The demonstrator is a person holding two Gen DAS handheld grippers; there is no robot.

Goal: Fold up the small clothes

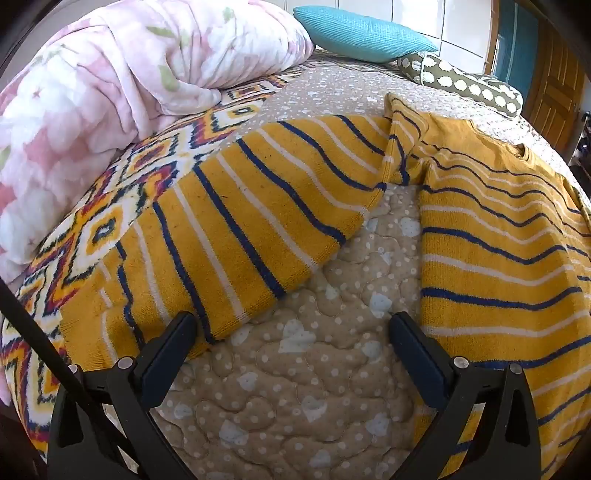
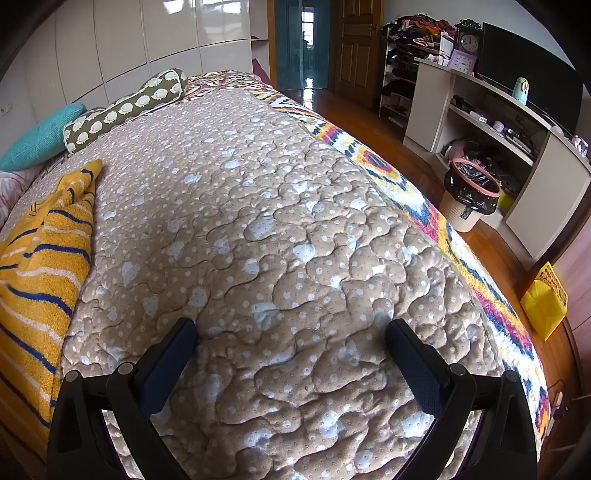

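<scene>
A yellow knitted sweater (image 1: 491,236) with navy and white stripes lies spread on a beige quilted bedspread (image 1: 295,387) dotted with white spots and pale hearts. In the left wrist view its body fills the right side, neckline toward the far edge of the bed, while one sleeve (image 1: 240,229) stretches out to the left and down toward the camera, its cuff end lying over a patterned blanket (image 1: 110,206) of orange, navy and white diamonds. The left gripper (image 1: 293,325) hangs low over the bare wedge of quilt between sleeve and body, its jaws spread wide and holding nothing; the left finger (image 1: 173,347) sits at the sleeve's lower edge and the right finger (image 1: 413,347) just beside the body's hem edge, though actual contact cannot be judged. Beyond the sleeve a pink floral duvet (image 1: 122,74) is bunched up, with a teal cushion (image 1: 362,33) and an olive bolster with white spots (image 1: 465,85) near the far edge. In the right wrist view the right gripper (image 2: 291,325) is likewise spread wide and empty above open quilt, well apart from the sweater (image 2: 40,258), which lies along the left edge of that view. To the right, beside the bed, a lined waste bin (image 2: 469,195) stands on the wooden floor by white shelving (image 2: 535,155).
</scene>
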